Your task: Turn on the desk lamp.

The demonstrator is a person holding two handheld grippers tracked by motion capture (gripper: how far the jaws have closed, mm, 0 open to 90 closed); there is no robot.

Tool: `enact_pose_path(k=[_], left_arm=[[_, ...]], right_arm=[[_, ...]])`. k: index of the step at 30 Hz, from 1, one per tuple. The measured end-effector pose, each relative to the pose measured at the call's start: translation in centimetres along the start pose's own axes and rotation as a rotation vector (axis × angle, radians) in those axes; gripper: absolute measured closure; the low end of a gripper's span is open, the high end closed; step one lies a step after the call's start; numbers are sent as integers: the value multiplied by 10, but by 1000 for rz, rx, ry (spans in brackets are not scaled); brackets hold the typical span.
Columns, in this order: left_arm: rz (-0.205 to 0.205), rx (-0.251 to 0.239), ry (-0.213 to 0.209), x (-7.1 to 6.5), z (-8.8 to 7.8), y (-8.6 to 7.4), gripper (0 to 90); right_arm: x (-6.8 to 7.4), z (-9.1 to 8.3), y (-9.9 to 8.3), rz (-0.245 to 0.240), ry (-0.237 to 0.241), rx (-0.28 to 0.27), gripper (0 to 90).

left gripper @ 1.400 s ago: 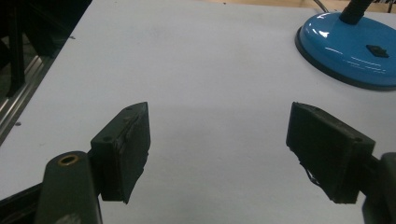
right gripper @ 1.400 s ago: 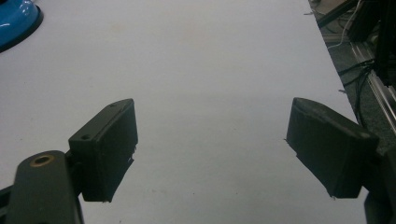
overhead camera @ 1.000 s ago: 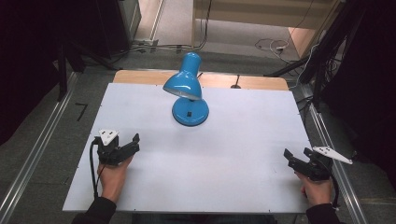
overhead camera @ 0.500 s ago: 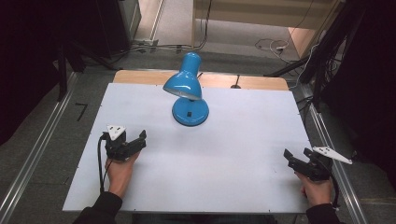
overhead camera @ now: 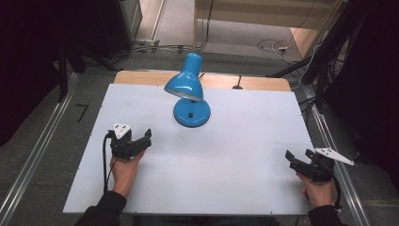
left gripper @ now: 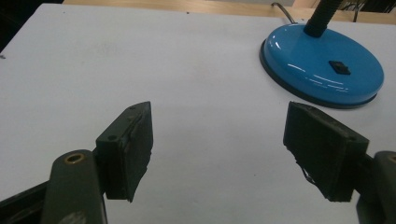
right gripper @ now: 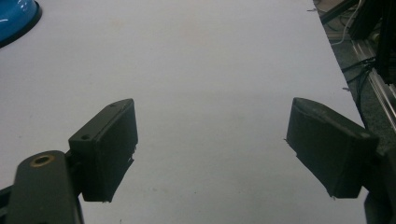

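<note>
Presently, a glossy blue metal desk lamp with a round base and bell shade [overhead camera: 188,96] is standing upright on a white rectangular table top [overhead camera: 226,155], toward twelve o'clock from the table's middle, its shade tipping down over the base. From the left gripper view the lamp's base [left gripper: 322,70] is sitting at about one o'clock, apart from both jaws, a small black switch on its top. The left gripper [overhead camera: 141,141] is resting at about nine o'clock on the table, held in a hand with a dark sleeve; its jaws are standing wide apart with nothing between them, pointing toward the lamp. The right gripper [overhead camera: 299,162] is lying at about four o'clock near the table's edge, well apart from the lamp, its jaws likewise spread and grasping nothing.
</note>
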State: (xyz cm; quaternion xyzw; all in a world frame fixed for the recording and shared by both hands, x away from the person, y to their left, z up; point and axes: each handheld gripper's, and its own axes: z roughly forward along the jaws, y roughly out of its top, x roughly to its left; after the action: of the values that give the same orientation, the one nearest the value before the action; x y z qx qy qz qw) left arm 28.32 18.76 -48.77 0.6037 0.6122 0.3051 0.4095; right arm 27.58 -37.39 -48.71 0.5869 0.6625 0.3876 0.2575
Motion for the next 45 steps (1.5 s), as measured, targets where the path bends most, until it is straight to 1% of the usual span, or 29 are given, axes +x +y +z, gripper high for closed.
enact_pose_path(k=[3, 6, 17, 20, 29, 40, 45], left_arm=[[0, -4, -2, -4, 3, 2, 246], [2, -7, -14, -9, 7, 4, 251], [11, -9, -29, -19, 16, 8, 252], [19, -8, -27, -22, 19, 9, 252], [31, -10, -44, -32, 25, 12, 262], [22, -9, -53, -40, 34, 15, 263], [42, -6, -53, -45, 39, 17, 263]], right_arm=[[0, 0, 0, 0, 1, 0, 151], [-1, 0, 0, 4, 2, 0, 151], [-1, 1, 0, 8, 2, 3, 151], [-1, 1, 0, 6, 4, 5, 151], [-1, 1, -1, 9, 5, 9, 151], [-1, 1, -1, 8, 7, 6, 151], [-2, 1, -1, 8, 8, 4, 151]])
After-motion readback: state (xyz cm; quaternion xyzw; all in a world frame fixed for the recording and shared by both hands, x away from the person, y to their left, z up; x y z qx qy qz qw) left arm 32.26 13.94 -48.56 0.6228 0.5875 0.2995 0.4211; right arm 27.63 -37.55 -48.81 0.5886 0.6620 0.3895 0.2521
